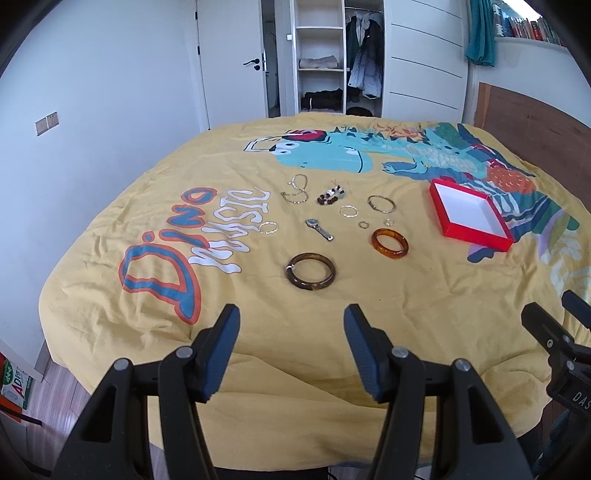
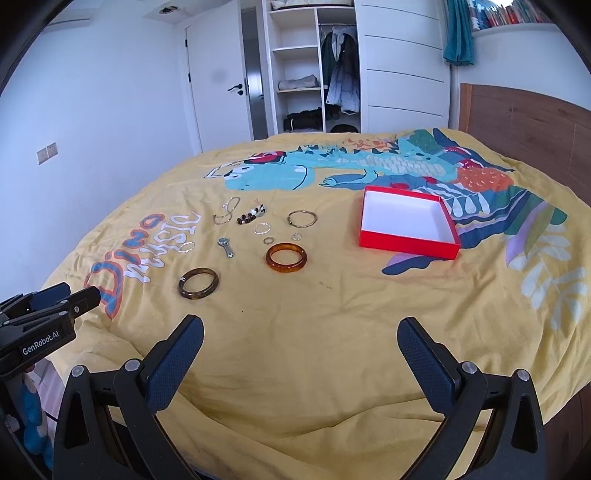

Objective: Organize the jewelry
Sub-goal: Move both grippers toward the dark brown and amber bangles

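Bed covered by yellow quilt with dinosaur print (image 2: 332,314); brown wooden headboard (image 2: 535,125) along its right side. Behind: white door with black handle (image 2: 218,92), open white wardrobe with hanging coats (image 2: 341,74), teal curtain (image 2: 458,33).

Glossy amber bangle (image 2: 286,257), matt red cardboard box (image 2: 408,245), soft cloth bedspread (image 2: 332,314)

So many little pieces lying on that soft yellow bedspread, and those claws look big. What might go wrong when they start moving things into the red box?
The tiny rings lie flat on the soft, wrinkled bedspread; wide claw pads may pinch fabric or miss them. The thin chain lies right beside the beaded bracelet, so lifting one might drag or snag the other. The red box has low walls, so a smooth bangle dropped in carelessly might roll out.
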`<state>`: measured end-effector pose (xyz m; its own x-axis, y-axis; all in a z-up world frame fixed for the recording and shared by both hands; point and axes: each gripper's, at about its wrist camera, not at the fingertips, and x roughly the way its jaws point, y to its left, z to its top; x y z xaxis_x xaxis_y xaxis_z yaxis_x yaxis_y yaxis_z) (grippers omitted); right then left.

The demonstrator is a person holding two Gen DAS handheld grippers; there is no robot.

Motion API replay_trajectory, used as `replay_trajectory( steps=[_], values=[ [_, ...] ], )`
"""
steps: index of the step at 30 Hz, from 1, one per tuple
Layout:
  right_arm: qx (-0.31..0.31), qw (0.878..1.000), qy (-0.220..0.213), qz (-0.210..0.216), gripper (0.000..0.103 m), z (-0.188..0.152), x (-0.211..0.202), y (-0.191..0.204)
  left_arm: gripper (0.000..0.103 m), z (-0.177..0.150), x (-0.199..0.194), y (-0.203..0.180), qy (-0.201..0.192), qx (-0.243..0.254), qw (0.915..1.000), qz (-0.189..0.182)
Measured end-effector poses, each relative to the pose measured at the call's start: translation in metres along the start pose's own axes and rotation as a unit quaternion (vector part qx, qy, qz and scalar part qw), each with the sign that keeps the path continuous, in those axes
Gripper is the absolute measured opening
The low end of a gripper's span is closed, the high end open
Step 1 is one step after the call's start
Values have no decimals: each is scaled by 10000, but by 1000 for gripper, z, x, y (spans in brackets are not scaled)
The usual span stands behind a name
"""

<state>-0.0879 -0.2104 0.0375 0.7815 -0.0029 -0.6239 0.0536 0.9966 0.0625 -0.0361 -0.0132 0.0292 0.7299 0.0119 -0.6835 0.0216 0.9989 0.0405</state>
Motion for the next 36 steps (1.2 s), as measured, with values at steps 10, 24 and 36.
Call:
replay_trajectory(
  steps=[10,24,36],
  values=[
    [8,10000,-62,-10,103,1,-6,4,56,2,-10,0,-51,37,10000,-15],
    [5,9999,-154,-50,103,3,-14,7,56,0,-7,-3,20,74,9999,-149],
    [37,10000,-64,-19,103,0,-6,4,56,-6,5,5,163,-130,9996,-169]
  ],
)
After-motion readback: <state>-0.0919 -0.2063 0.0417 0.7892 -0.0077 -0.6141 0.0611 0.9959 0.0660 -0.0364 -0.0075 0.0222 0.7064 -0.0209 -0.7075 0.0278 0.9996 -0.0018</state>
